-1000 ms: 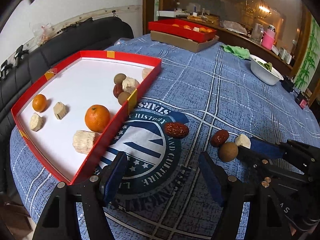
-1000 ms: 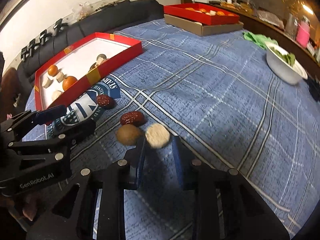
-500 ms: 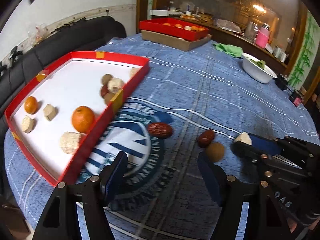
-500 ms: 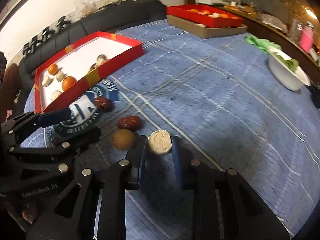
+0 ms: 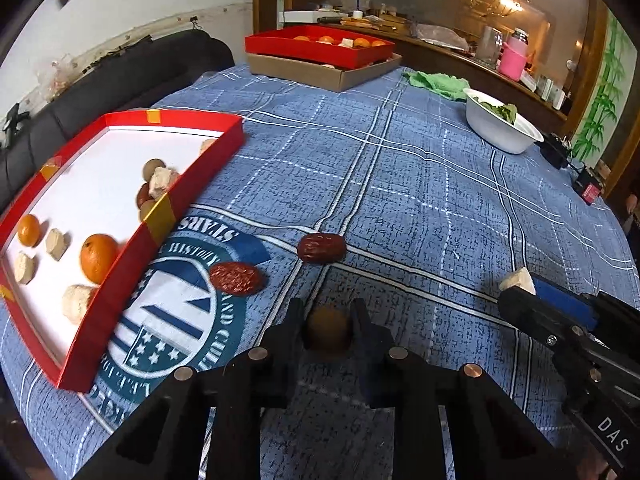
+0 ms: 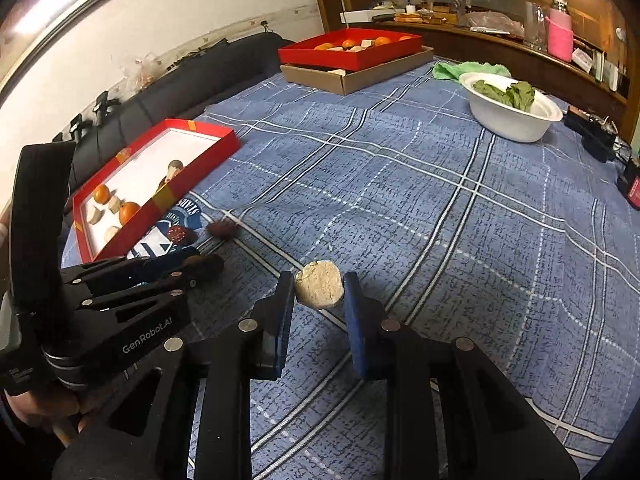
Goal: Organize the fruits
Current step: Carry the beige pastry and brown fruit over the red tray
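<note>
My left gripper (image 5: pixel 328 322) is shut on a round brown fruit (image 5: pixel 329 331) low over the blue cloth. Two red dates (image 5: pixel 237 278) (image 5: pixel 321 247) lie just beyond it. My right gripper (image 6: pixel 319 292) is shut on a pale beige chunk (image 6: pixel 319 289) and holds it above the cloth; it shows at the right of the left wrist view (image 5: pixel 518 281). The red tray (image 5: pixel 124 258) at the left holds oranges (image 5: pixel 98 252), beige chunks and brown fruits.
A second red tray (image 5: pixel 320 46) rests on a cardboard box at the far edge. A white bowl (image 5: pixel 500 128) with greens and a green cloth (image 5: pixel 436 80) are at the far right. A black sofa runs along the left.
My left gripper moved right and closed on the brown fruit. My right gripper lifted the beige chunk off the cloth and moved right.
</note>
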A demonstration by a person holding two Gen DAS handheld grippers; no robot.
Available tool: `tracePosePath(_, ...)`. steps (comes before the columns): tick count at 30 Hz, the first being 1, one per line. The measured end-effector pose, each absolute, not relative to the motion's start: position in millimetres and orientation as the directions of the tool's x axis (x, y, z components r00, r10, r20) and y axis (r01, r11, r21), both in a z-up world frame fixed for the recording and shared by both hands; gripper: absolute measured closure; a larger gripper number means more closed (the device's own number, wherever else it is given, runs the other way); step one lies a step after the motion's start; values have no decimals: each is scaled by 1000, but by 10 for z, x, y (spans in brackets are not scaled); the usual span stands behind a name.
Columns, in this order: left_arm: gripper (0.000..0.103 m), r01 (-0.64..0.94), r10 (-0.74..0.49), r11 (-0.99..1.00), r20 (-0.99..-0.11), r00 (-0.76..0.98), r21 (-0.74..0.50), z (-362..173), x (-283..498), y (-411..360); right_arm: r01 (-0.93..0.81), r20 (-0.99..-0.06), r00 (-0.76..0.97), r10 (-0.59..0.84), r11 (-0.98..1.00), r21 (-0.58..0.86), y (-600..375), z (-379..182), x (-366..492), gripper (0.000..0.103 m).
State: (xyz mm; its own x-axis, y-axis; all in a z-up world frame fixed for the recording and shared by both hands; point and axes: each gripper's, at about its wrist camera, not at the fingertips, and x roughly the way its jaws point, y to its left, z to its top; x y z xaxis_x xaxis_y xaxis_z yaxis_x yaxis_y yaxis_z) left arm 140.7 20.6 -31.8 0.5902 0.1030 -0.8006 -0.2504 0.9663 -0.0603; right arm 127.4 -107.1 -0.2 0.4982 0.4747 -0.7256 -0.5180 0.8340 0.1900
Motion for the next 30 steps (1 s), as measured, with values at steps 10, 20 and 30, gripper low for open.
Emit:
tracePosePath(10, 80, -260, 150, 965, -774, 616, -19, -230, 1104, 183, -540, -728, 493, 477, 823, 174, -997, -3, 1214, 80)
tracePosePath(20, 80, -278, 150, 960, -768, 622, -38, -204, 924, 312, -566, -743, 481, 466, 812, 143, -832, 11, 1005, 79)
tracePosePath(30, 81, -301, 143, 951, -757, 638, -75, -161, 785, 514, -593, -755, 475, 452, 798, 105, -626, 58, 861, 79)
